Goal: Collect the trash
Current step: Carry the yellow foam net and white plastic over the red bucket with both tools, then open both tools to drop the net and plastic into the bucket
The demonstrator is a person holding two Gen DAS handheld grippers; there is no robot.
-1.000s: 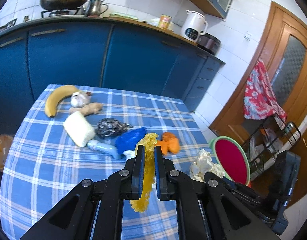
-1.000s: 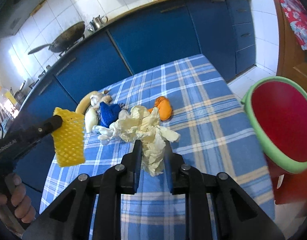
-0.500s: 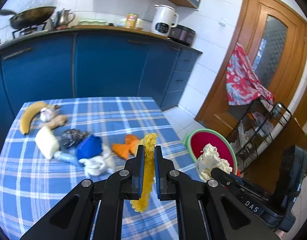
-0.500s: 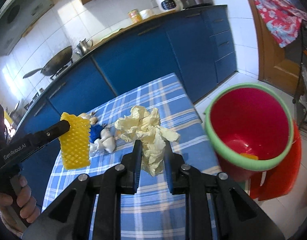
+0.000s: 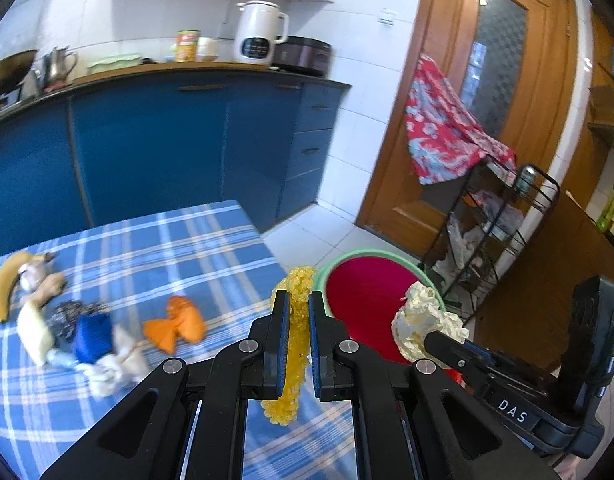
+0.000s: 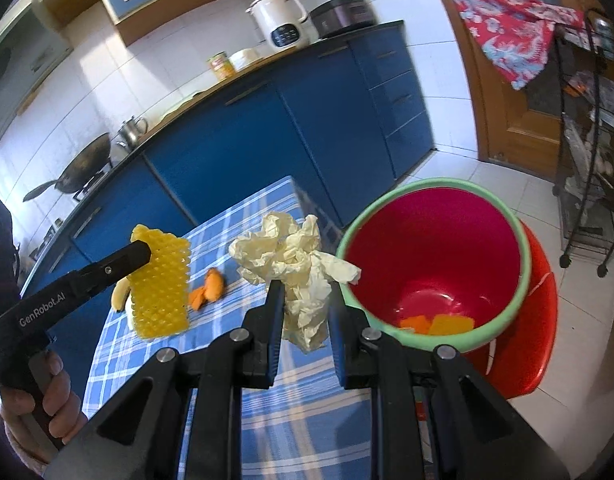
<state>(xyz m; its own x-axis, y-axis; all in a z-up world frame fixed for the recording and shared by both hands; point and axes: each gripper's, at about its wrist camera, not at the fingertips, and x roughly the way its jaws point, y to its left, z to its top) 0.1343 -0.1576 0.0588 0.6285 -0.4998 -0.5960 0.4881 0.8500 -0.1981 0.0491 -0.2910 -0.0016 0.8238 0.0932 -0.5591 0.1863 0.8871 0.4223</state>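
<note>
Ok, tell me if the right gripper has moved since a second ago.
Yes. The right gripper, shut on the crumpled paper, has swung right, off the checked tablecloth toward the red bin.

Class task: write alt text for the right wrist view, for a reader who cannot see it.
The right hand-held gripper grips crumpled cream paper beside a red bin with a green rim holding orange and yellow scraps. At left, the left hand-held gripper holds a yellow foam net sleeve over the blue checked tablecloth, blue kitchen cabinets behind.
</note>
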